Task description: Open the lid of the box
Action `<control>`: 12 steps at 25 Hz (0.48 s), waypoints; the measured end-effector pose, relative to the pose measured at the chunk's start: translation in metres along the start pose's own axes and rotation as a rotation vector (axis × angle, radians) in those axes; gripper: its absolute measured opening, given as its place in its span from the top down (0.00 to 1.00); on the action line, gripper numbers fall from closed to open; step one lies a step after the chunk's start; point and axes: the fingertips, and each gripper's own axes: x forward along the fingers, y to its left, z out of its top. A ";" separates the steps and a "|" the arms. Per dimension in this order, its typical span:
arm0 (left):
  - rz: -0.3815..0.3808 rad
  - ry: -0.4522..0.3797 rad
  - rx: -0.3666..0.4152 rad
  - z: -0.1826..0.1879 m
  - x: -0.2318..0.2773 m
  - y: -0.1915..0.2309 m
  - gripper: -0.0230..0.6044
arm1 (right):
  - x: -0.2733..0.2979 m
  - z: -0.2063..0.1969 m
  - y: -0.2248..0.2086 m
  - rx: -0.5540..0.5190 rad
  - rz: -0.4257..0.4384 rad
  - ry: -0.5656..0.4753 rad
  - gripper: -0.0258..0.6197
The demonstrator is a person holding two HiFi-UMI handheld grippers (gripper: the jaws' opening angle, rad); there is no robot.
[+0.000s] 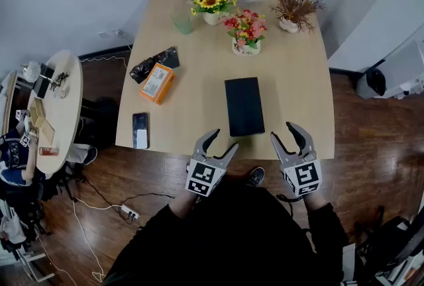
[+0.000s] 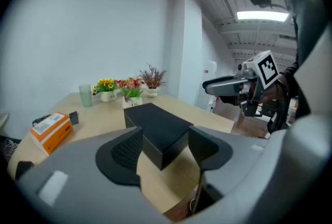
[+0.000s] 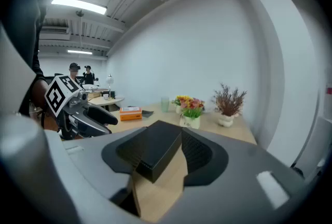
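A black rectangular box [image 1: 244, 106] lies closed on the wooden table [image 1: 298, 93], its short end toward the front edge. My left gripper [image 1: 224, 140] hovers open at that edge, just left of the box's near end and not touching it. Open as well, my right gripper [image 1: 282, 132] hangs to the right of the near end, apart from the box. In the left gripper view the box [image 2: 155, 127] shows beyond the spread jaws of the left gripper [image 2: 165, 148], with the right gripper [image 2: 228, 85] further right. The right gripper view frames the box [image 3: 155, 148] past its own jaws.
Left of the box lie an orange carton [image 1: 158, 83], a black pouch [image 1: 154, 64] and a phone [image 1: 140, 130]. Flower pots [image 1: 246, 33], sunflowers [image 1: 212, 3], a dried plant [image 1: 293, 10] and a green cup [image 1: 183, 21] stand at the back. A cluttered round side table [image 1: 59, 106] stands left.
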 end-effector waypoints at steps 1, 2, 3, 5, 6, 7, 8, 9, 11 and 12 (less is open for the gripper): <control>0.002 0.027 0.004 -0.010 0.008 0.000 0.54 | 0.009 -0.019 0.002 0.011 0.024 0.041 0.60; 0.003 0.053 0.006 -0.019 0.015 0.001 0.54 | 0.018 -0.038 0.005 0.017 0.048 0.083 0.56; 0.004 0.078 0.007 -0.028 0.022 0.002 0.54 | 0.027 -0.055 0.009 0.015 0.072 0.126 0.55; 0.007 0.116 0.000 -0.041 0.034 0.003 0.54 | 0.042 -0.084 0.018 -0.013 0.121 0.201 0.50; 0.009 0.128 -0.005 -0.044 0.039 0.005 0.54 | 0.049 -0.093 0.023 -0.028 0.144 0.227 0.50; 0.012 0.135 -0.008 -0.045 0.042 0.005 0.54 | 0.054 -0.099 0.026 -0.036 0.164 0.242 0.50; 0.013 0.139 -0.010 -0.046 0.045 0.006 0.54 | 0.059 -0.100 0.029 -0.035 0.179 0.246 0.50; 0.010 0.142 -0.010 -0.047 0.047 0.006 0.54 | 0.062 -0.098 0.031 -0.029 0.191 0.242 0.50; 0.000 0.147 0.004 -0.048 0.052 0.005 0.54 | 0.068 -0.091 0.034 -0.030 0.210 0.231 0.50; -0.008 0.149 0.016 -0.048 0.054 0.004 0.54 | 0.071 -0.090 0.036 -0.048 0.219 0.236 0.50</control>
